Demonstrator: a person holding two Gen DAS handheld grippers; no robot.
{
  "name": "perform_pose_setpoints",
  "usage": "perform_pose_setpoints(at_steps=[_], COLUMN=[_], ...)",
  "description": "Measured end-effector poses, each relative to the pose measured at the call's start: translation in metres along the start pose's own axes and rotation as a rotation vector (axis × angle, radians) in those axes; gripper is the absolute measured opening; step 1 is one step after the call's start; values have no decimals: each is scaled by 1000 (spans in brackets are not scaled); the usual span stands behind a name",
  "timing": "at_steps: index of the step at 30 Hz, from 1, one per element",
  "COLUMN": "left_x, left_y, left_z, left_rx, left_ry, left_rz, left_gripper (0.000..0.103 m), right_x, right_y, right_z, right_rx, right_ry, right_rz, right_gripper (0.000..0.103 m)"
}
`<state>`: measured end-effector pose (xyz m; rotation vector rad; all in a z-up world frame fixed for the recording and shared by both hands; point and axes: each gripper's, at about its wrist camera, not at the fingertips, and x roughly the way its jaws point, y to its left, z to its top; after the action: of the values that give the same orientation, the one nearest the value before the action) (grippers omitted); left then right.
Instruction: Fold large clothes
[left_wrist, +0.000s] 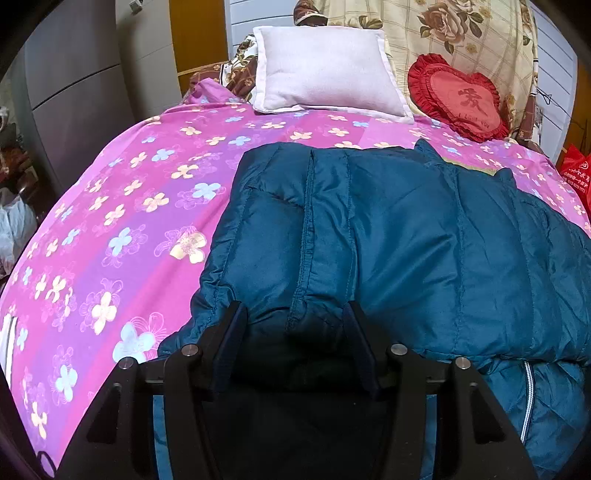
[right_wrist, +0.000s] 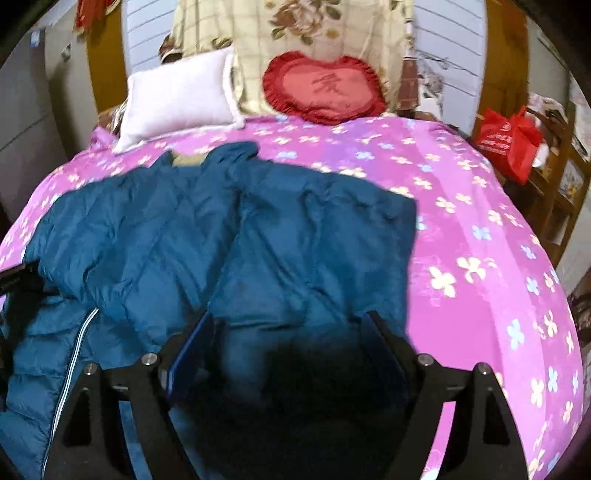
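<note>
A large teal quilted down jacket (left_wrist: 388, 240) lies spread on the pink flowered bedspread (left_wrist: 122, 206); it also shows in the right wrist view (right_wrist: 229, 236). Its near part is folded over, and a white-edged zipper (left_wrist: 526, 398) shows at the near edge. My left gripper (left_wrist: 295, 325) is at the jacket's near left hem, jaws apart, with a bunch of fabric between the fingers. My right gripper (right_wrist: 291, 328) is at the near right hem, jaws wide apart over the fabric; that view is blurred.
A white pillow (left_wrist: 325, 70) and a red heart cushion (left_wrist: 458, 99) lie at the head of the bed against a floral quilt (left_wrist: 461, 29). A red bag (right_wrist: 509, 140) sits on a wooden shelf at the right. Grey cabinets (left_wrist: 77, 85) stand at the left.
</note>
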<state>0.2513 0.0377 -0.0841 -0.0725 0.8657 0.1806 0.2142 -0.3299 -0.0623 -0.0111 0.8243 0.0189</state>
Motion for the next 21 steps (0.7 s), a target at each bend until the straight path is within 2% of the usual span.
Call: perform_pose_setpoints(at_steps=[4, 8, 14, 18, 21], left_x=[1, 0, -15, -34, -42], left_y=[0, 0, 0, 12, 22], left_z=[0, 0, 0, -2, -7], left_rx=[4, 4, 10, -19, -35], left_ry=[-3, -3, -44, -80, -70], left_rz=[2, 0, 26, 12, 4], left_gripper=[37, 37, 37, 37, 37], right_x=[21, 26, 0, -14, -18], right_y=[-13, -8, -14, -18, -23], right_z=[-3, -4, -10, -18, -26], right_rx=[27, 14, 69, 82, 95], right_ry=[65, 70, 39, 42, 56], right_rz=[-14, -30, -16, -11, -18], right_gripper=[85, 86, 86, 92, 92])
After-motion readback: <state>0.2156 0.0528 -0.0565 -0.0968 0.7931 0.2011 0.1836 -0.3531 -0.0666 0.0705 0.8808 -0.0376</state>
